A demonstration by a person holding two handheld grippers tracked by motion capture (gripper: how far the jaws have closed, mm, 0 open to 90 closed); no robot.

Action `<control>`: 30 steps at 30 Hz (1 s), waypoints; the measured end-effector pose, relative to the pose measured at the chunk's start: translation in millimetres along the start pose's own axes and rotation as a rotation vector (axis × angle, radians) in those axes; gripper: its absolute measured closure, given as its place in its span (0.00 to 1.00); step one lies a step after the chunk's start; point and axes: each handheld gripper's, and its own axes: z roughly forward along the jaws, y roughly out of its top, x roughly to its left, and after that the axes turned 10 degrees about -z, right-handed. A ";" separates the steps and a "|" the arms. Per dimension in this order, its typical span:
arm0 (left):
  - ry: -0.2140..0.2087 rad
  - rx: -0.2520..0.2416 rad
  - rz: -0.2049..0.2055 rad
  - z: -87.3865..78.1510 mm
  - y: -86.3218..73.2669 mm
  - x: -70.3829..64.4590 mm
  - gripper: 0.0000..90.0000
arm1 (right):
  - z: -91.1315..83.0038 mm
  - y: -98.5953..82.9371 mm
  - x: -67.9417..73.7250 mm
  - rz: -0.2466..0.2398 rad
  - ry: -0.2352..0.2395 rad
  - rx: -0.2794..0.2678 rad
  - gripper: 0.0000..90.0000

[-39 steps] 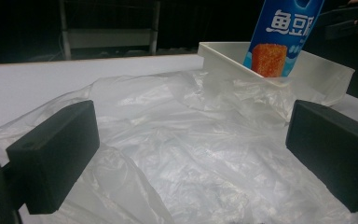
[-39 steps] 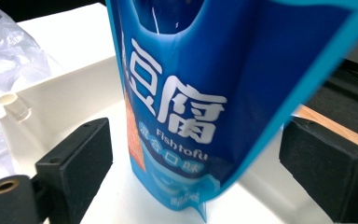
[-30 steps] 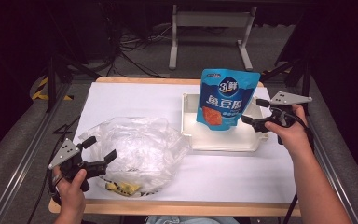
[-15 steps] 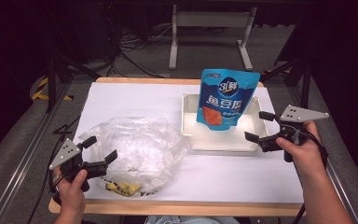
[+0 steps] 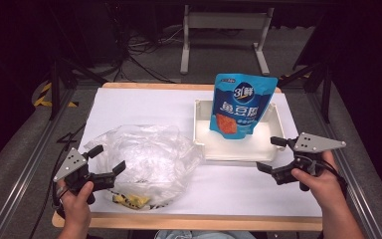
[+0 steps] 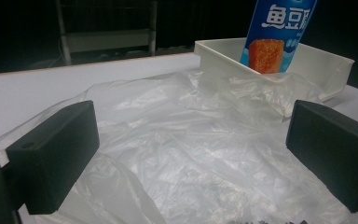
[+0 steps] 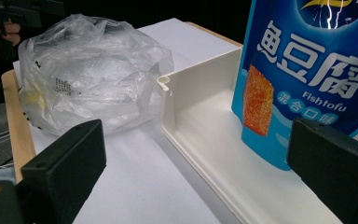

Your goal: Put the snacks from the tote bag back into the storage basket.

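A blue snack pouch [image 5: 241, 103] [image 7: 307, 70] [image 6: 279, 32] stands upright in a white tray [image 5: 229, 149] [image 7: 196, 135] [image 6: 326, 63] on the right half of the table. A crumpled clear plastic bag [image 5: 144, 159] [image 6: 191, 154] [image 7: 88, 79] lies at the front left, with something yellow [image 5: 129, 200] under its near edge. My left gripper [image 5: 107, 160] [image 6: 191, 158] is open at the bag's left edge, its jaws on either side of the plastic. My right gripper [image 5: 271, 154] [image 7: 196, 168] is open just right of the tray's front corner, holding nothing.
White paper [image 5: 144, 107] covers the wooden tabletop [image 5: 204, 221], bare at the back left. Metal rails [image 5: 25, 164] run along both sides. A stand's legs [image 5: 224, 45] and cables lie on the dark floor behind the table.
My right gripper has drawn back from the pouch, moving toward me and to the tray's front right corner. The pouch stays upright in the tray. The left gripper has not moved.
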 end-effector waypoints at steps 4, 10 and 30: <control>0.001 -0.001 0.023 1.7 -0.7 -2.9 0.04 | 3.8 -14.9 4.8 0.017 -0.008 -0.041 0.06; -0.001 0.009 0.040 3.0 -1.1 -3.6 0.04 | 13.4 -32.8 6.9 0.030 -0.003 -0.017 0.06; 0.003 0.034 0.106 5.5 -2.2 -8.7 0.04 | 39.2 -64.1 16.1 0.080 -0.028 0.069 0.08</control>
